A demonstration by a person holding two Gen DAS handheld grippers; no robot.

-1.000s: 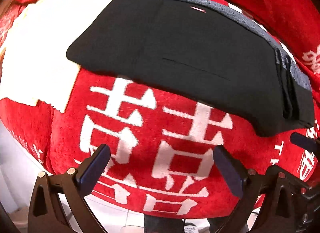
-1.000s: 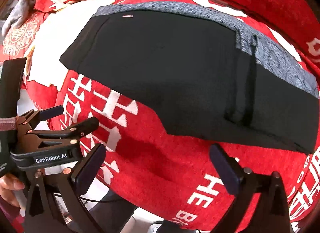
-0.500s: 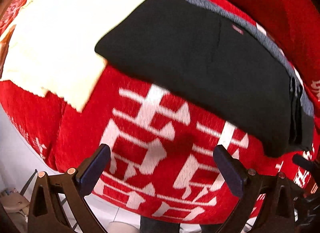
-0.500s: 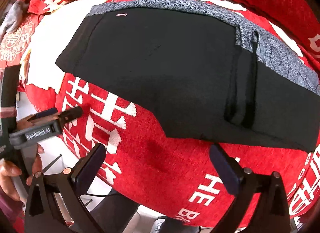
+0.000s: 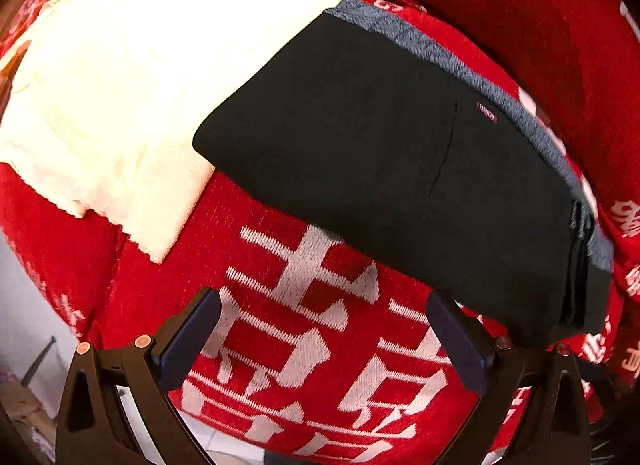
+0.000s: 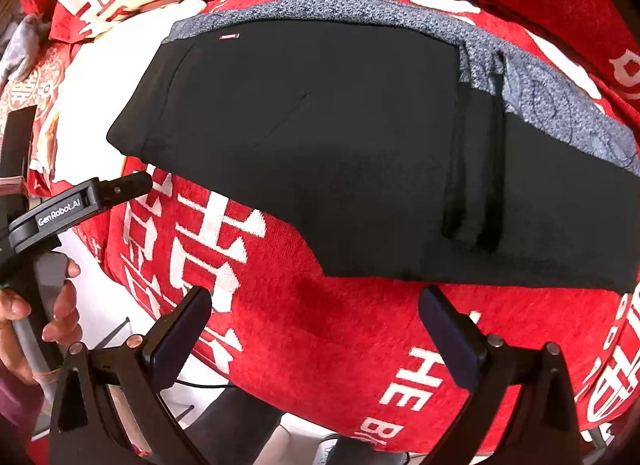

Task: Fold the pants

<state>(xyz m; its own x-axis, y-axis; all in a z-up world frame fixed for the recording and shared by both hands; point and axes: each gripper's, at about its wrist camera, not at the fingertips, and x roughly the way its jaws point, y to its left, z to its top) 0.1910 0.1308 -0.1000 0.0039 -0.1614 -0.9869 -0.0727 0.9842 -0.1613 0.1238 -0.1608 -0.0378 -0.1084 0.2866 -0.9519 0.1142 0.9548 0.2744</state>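
The left tool [image 6: 76, 205] carries the white brand name "GenRobot.AI" on its black body, the red blanket [image 6: 360, 345] shows large white Chinese characters and the letters "HE" above a cut-off "B", and the small pink tag [image 6: 229, 36] on the black pants [image 6: 320, 145] is too small to read.

Black pants [image 5: 360, 153] with a speckled grey-blue band, on a red blanket [image 5: 304, 345] with white characters, beside a cream cloth [image 5: 132, 77]

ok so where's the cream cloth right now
In the left wrist view the cream cloth lies upper left on the red blanket, its right edge tucked under the black pants.
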